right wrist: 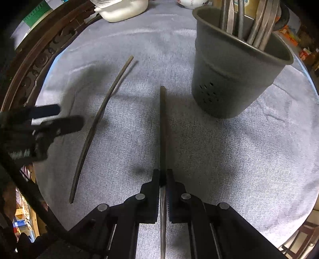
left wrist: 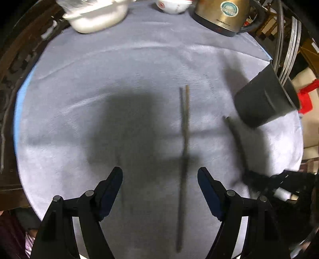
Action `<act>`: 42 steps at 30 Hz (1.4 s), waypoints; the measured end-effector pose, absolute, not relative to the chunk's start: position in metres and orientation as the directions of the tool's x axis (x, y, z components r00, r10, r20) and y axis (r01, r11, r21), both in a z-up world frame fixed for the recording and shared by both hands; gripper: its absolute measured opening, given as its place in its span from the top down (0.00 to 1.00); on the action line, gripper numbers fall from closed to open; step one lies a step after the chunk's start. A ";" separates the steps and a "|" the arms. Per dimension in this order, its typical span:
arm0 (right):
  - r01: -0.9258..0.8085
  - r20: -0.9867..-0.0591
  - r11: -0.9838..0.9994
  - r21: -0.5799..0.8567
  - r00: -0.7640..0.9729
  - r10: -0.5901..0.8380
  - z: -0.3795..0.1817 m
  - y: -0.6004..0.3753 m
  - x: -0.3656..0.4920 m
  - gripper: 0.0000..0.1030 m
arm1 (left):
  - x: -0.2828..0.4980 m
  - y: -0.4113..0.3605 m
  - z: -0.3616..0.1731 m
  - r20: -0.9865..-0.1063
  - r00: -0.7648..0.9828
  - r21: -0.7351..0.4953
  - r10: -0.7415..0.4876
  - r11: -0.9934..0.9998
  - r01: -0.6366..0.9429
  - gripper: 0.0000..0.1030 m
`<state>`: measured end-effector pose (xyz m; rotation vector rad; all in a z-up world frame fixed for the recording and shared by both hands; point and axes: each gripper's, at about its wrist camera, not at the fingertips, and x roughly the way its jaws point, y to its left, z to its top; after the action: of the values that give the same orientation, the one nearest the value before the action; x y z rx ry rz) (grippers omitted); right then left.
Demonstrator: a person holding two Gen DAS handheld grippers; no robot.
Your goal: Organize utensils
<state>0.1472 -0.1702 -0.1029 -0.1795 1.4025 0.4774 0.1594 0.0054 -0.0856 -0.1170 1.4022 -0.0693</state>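
A dark chopstick lies on the grey tablecloth; it also shows in the right wrist view. My left gripper is open above the cloth, the chopstick lying between its fingers toward the right one. My right gripper is shut on a second chopstick, which points toward the grey utensil holder. The holder stands upright and holds several metal utensils. The left gripper shows at the left of the right wrist view.
A white covered dish, a white bowl and a brass-coloured electric kettle stand at the far edge of the round table. A dark carved wooden chair back runs along the left side.
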 end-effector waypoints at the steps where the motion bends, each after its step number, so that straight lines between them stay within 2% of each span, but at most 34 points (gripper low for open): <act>1: -0.424 -0.972 0.891 0.161 0.088 0.218 -0.103 -0.171 0.149 0.92 | 0.163 0.003 -0.088 -0.981 0.154 -0.122 -0.118 0.992 -0.016 0.28; 3: -0.429 -0.972 0.888 0.166 0.082 0.222 -0.104 -0.175 0.151 0.92 | 0.168 -0.003 -0.094 -0.987 0.124 -0.103 -0.101 0.995 -0.010 0.51; 4: -0.432 -0.971 0.886 0.169 0.078 0.224 -0.104 -0.177 0.152 0.92 | 0.170 -0.006 -0.098 -0.989 0.105 -0.108 -0.108 0.994 0.006 0.70; 5: -0.434 -0.971 0.884 0.172 0.075 0.226 -0.102 -0.181 0.150 0.92 | 0.171 -0.007 -0.101 -0.988 0.087 -0.128 -0.128 0.992 0.015 0.84; 7: -0.443 -0.972 0.880 0.173 0.070 0.226 -0.102 -0.183 0.152 0.92 | 0.171 -0.005 -0.105 -0.985 0.085 -0.147 -0.147 0.989 0.014 0.94; 17: -0.495 -0.979 0.853 0.163 0.029 0.204 -0.103 -0.178 0.144 0.91 | 0.142 0.017 -0.110 -0.978 0.024 -0.206 -0.207 0.978 0.020 0.93; 18: -0.488 -0.977 0.855 0.172 0.024 0.210 -0.103 -0.179 0.147 0.91 | 0.144 0.017 -0.109 -0.980 0.021 -0.198 -0.198 0.980 0.026 0.90; 20: -0.469 -0.977 0.866 0.173 0.027 0.209 -0.102 -0.180 0.152 0.90 | 0.149 0.020 -0.107 -0.978 0.025 -0.206 -0.206 0.978 0.015 0.70; 24: -0.429 -0.977 0.888 0.166 0.050 0.207 -0.099 -0.180 0.162 0.90 | 0.159 0.022 -0.108 -0.982 0.033 -0.185 -0.186 0.982 0.025 0.67; 26: -0.426 -0.979 0.891 0.155 0.058 0.198 -0.101 -0.177 0.165 0.90 | 0.160 0.021 -0.108 -0.984 0.049 -0.170 -0.172 0.985 0.041 0.71; 27: -0.424 -0.980 0.893 0.149 0.055 0.190 -0.101 -0.175 0.166 0.90 | 0.161 0.020 -0.109 -0.984 0.045 -0.172 -0.174 0.984 0.045 0.77; 28: -0.438 -0.984 0.889 0.130 0.054 0.170 -0.101 -0.172 0.166 0.89 | 0.166 0.017 -0.109 -0.985 0.043 -0.164 -0.166 0.985 0.051 0.89; 29: -0.458 -0.987 0.882 0.110 0.055 0.151 -0.100 -0.169 0.165 0.89 | 0.166 0.019 -0.109 -0.986 0.042 -0.160 -0.163 0.985 0.059 0.94; 42: -0.605 -1.000 0.796 -0.009 0.014 -0.001 -0.104 -0.124 0.167 0.92 | 0.159 0.011 -0.115 -0.982 -0.019 -0.190 -0.189 0.978 0.086 0.95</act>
<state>0.1672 -0.1237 -0.1035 -0.5122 1.4969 0.5041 0.1586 0.0114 -0.1148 -0.0811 1.5756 -0.2189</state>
